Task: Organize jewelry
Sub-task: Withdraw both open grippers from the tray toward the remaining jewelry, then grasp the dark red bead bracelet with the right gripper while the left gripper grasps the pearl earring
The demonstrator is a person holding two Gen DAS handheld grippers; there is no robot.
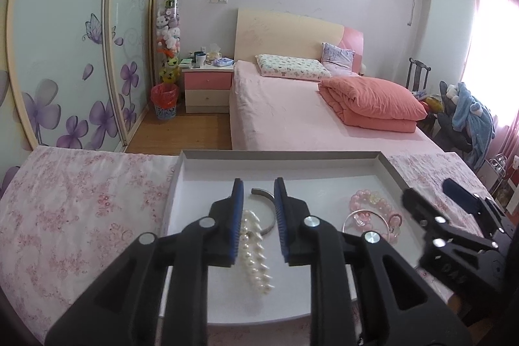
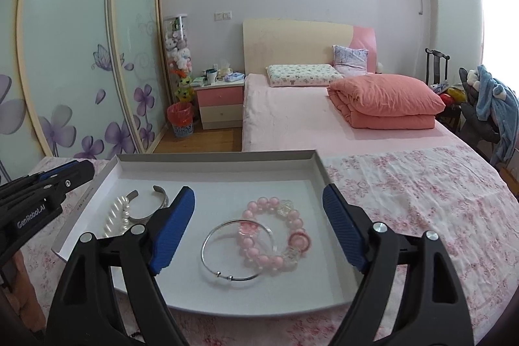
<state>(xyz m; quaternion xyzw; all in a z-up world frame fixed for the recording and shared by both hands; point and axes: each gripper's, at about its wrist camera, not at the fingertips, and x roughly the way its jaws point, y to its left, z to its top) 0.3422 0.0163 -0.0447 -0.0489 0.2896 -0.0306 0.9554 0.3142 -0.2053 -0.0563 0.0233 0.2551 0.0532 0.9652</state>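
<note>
Tilting down over the tray (image 2: 319, 166), left tongs (image 1: 258, 187) slightly parted, right tongs (image 2: 258, 200) wide, both empty

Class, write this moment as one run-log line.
left gripper: open over pearl bracelet | right gripper: open over pink bead bracelet and silver bangle | all in tray

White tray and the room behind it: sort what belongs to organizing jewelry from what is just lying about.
Job:
shallow white tray
white pearl bracelet
open silver cuff bangle
thin silver wire bangle
pink bead bracelet

Lying about:
folded salmon quilt
red-lined waste basket
blue fleece garment
</note>
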